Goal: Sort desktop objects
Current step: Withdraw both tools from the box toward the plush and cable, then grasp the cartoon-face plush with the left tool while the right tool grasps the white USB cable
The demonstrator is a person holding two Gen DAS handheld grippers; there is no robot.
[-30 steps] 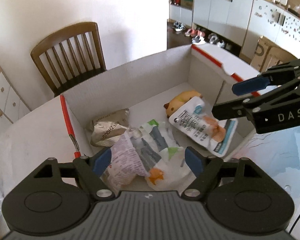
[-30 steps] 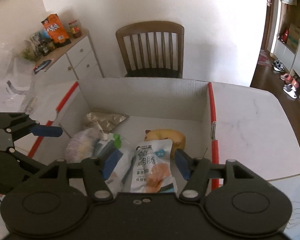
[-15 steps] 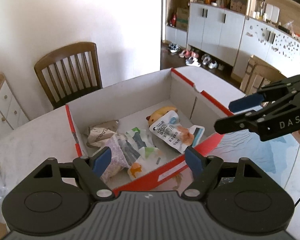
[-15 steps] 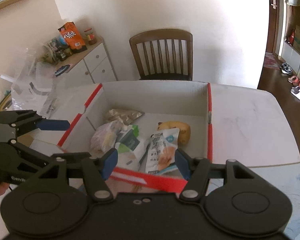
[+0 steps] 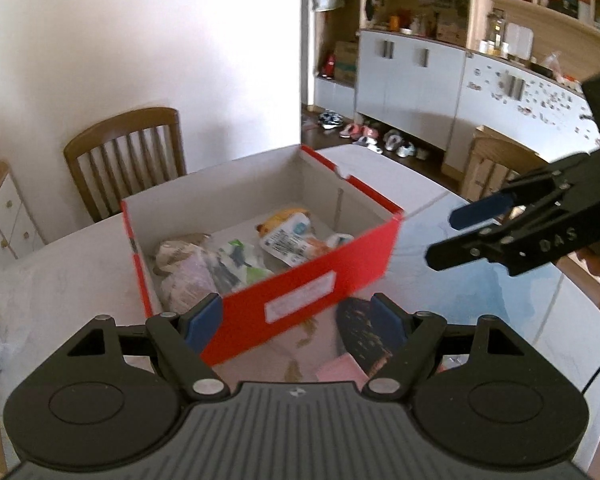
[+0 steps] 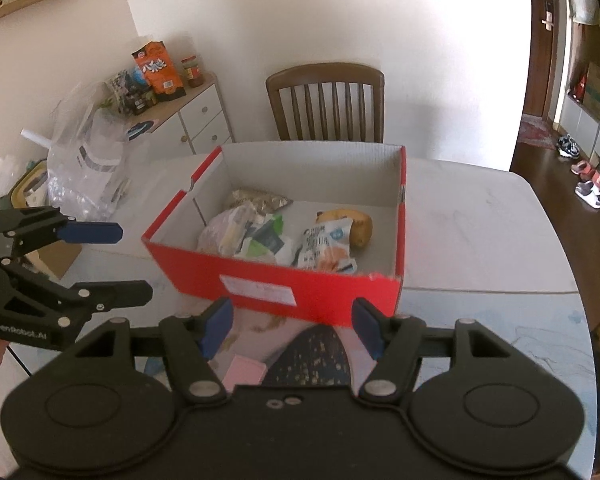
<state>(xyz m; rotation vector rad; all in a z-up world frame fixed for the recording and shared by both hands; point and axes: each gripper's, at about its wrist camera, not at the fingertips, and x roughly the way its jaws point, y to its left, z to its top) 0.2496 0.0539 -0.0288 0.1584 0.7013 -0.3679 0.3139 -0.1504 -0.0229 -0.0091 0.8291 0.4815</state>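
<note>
A red cardboard box [image 5: 300,292] [image 6: 312,288] stands on the table and holds several snack packets [image 6: 328,244] and a yellow bun-like item [image 6: 356,224]. My left gripper [image 5: 296,320] is open and empty, just in front of the box's near wall. My right gripper [image 6: 292,324] is open and empty, also in front of the box; it shows from the side in the left wrist view [image 5: 472,224]. A dark patterned item [image 6: 312,360] and a pink card [image 6: 244,372] lie on the table under the grippers.
A wooden chair [image 6: 326,104] stands behind the table. A white cabinet with snack bags [image 6: 160,76] is at the left, with clear plastic bags [image 6: 88,168] near the table's left edge. A blue patterned mat [image 5: 480,300] covers the table's right part.
Both grippers have pulled back and up from over the box's inside to in front of its red near wall. Both stayed open and empty.
</note>
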